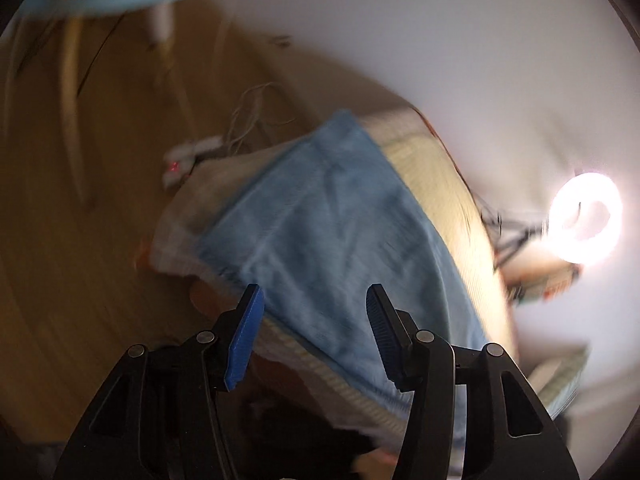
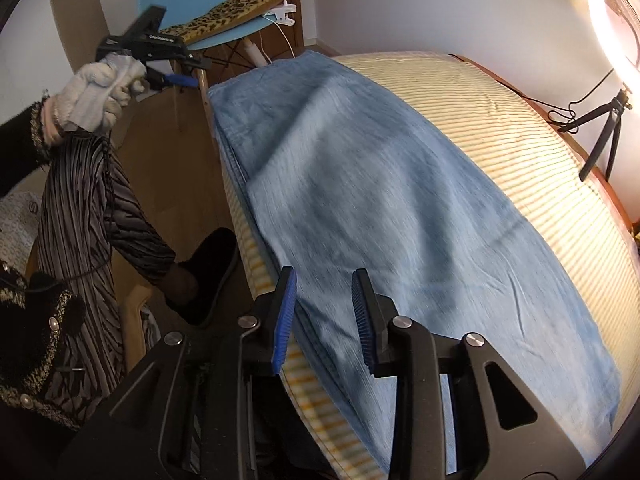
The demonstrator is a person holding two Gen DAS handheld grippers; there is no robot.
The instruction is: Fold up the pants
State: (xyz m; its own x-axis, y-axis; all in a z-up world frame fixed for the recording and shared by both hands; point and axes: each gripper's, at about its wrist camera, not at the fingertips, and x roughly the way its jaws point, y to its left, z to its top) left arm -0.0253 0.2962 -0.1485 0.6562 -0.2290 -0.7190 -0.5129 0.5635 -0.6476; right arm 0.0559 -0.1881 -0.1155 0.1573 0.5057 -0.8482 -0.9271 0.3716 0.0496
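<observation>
Light blue denim pants [image 2: 360, 200] lie flat along the near edge of a striped bed [image 2: 500, 120], apparently folded lengthwise. Both tools, left tool [image 1: 316, 336] and right tool [image 2: 324, 316], hover wide open, empty. Denim looks soft, moderately heavy; grip the layered edges

The pants [image 2: 360, 184] are lying flat along the near edge of the bed [image 2: 500, 120]. The chair [image 2: 192, 8] is standing beyond the bed's far-left corner, with a cushion [image 2: 228, 14] sitting on it. The ring light [image 2: 612, 20] and its tripod [image 2: 608, 132] are standing to the bed's right.
</observation>
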